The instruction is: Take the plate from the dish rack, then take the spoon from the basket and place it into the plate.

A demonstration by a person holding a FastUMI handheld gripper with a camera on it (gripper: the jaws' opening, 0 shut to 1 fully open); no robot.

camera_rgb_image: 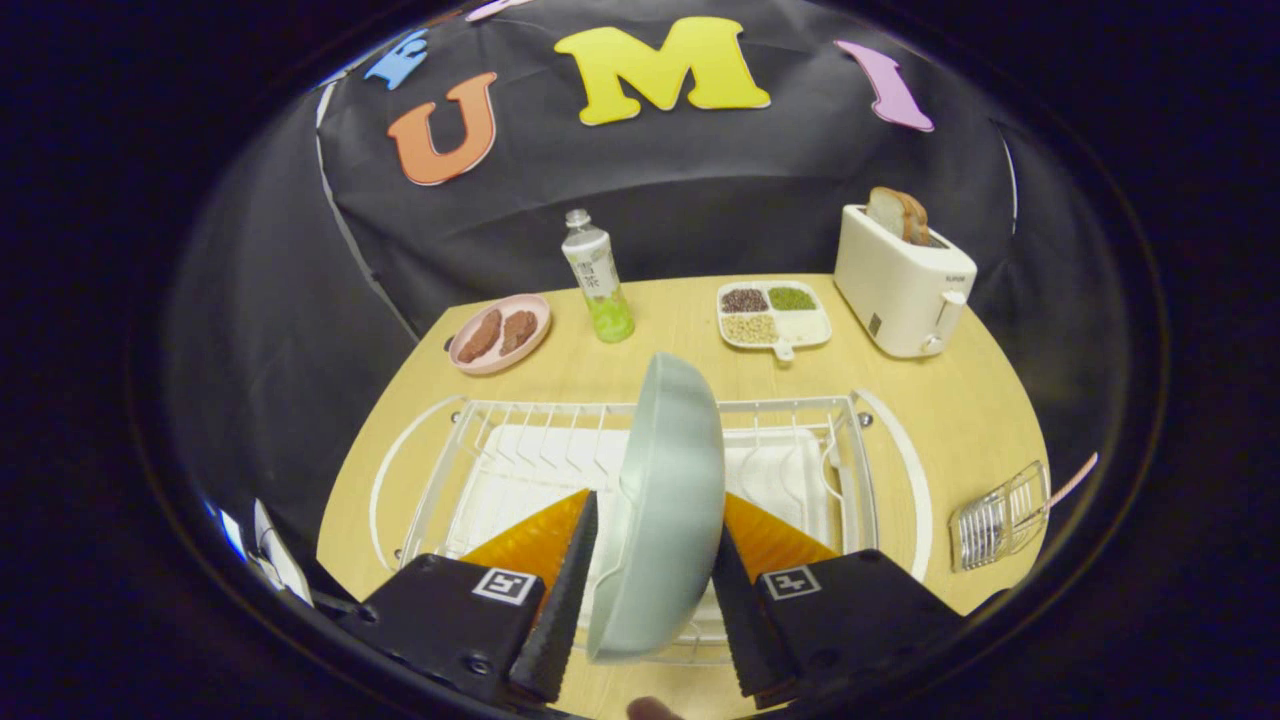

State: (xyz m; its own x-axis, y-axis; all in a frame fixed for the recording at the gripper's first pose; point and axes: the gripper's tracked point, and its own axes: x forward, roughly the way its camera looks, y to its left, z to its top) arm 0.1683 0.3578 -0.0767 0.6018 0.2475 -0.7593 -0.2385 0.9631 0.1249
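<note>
On the far left of the wooden table (pixel 930 420) sits a pink plate (pixel 499 333) holding two brown pieces of food, and just to its right stands a clear bottle (pixel 598 280) with green liquid in its lower part. Nearer the camera, a white wire dish rack (pixel 500 450) spreads across the middle of the table. The gripper (pixel 640 590) reaches over the rack's near side, and its fingers (pixel 560 600) stand close on either side of a pale grey-green plate (pixel 665 500), which is upright on its edge between them, tilted slightly, its rim rising above the rack wires; whether both fingers actually press on the plate cannot be told. Beyond the rack lies a white divided tray (pixel 775 315) with dark, green and pale beans in its compartments. Farther right stands a white toaster (pixel 900 282) with a bread slice (pixel 897 214) poking out of its slot. At the table's right edge rests a small wire basket (pixel 1000 515), with a pinkish handle (pixel 1072 480), apparently the spoon's, sticking out of it.
</note>
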